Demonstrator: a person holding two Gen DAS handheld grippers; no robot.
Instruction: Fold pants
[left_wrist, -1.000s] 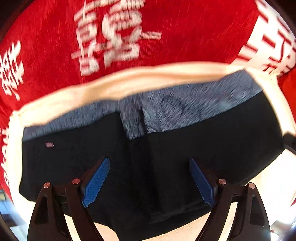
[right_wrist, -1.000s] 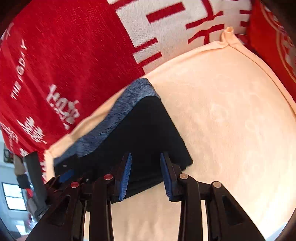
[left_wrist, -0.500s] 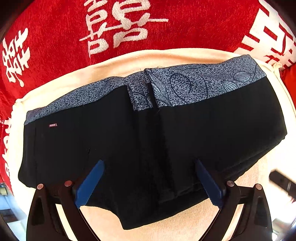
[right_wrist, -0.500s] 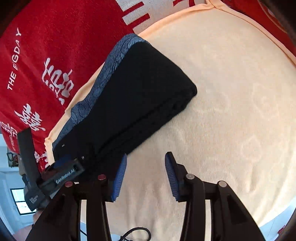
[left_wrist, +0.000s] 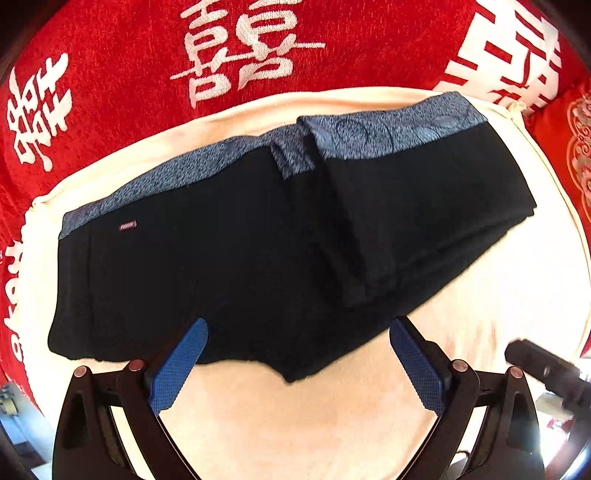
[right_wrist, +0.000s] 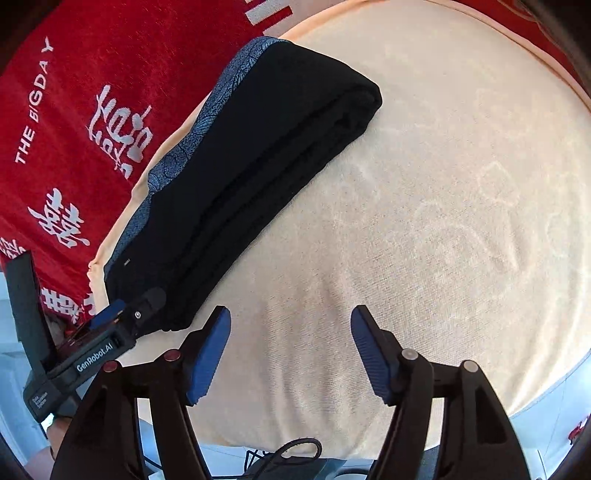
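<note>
left tongs (left_wrist: 295, 365) hang spread and empty at the near hem of black pants (left_wrist: 258, 240), folded on a cream towel (left_wrist: 295, 424); soft, limp cloth, best pinched at a folded corner. right tongs (right_wrist: 290, 354) gape empty beside them. red cloth (right_wrist: 55, 110) reads "the bigday"; the left tool reads "genrobot.ai".
</note>
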